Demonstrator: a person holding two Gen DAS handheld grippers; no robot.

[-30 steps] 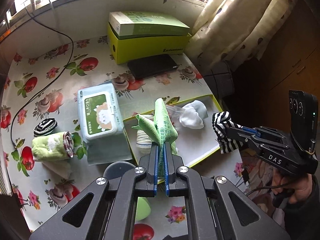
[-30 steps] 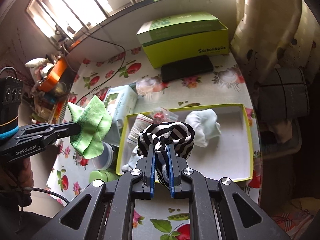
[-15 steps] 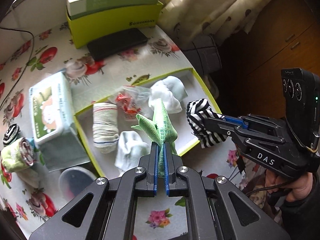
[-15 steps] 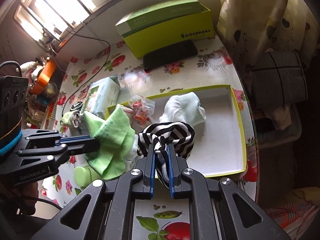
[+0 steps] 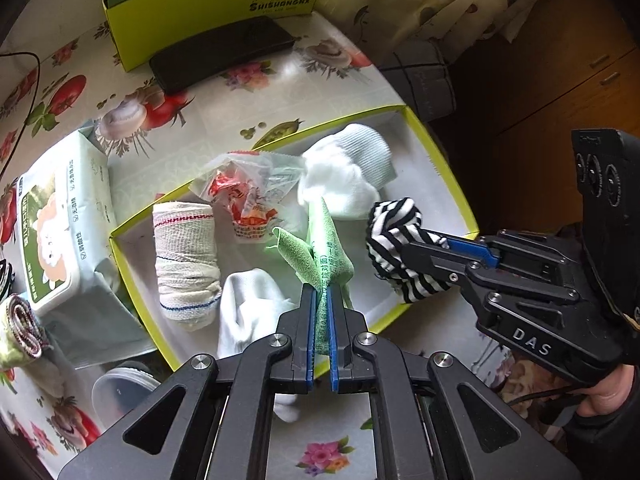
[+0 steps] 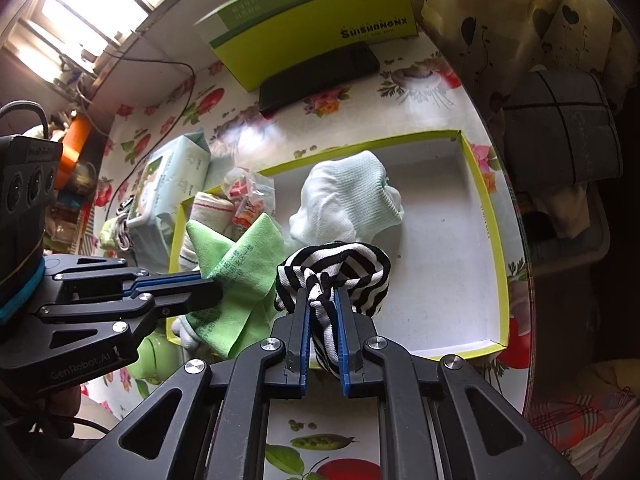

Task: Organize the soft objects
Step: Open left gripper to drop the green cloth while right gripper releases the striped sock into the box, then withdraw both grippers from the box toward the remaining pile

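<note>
Both held items have moved over the tray since the earlier frames, when the green cloth hung above the desk to its left. Left gripper (image 5: 319,300) is clamped on the green cloth (image 5: 326,248), above the tray's near-left part. Right gripper (image 6: 323,304) is clamped on the striped sock (image 6: 336,268), just right of the cloth, above the tray's near edge.

Progress, as judged: well under way; neither held item is released yet. Outside the tray's left side remain a rolled green towel (image 5: 18,330) and a wipes pack (image 5: 66,224).

Tray (image 5: 448,164) contents: rolled bandage (image 5: 186,260), plastic packet (image 5: 248,200), white sock (image 5: 348,176) at the far side, another white sock (image 5: 248,308) at the near-left.
</note>
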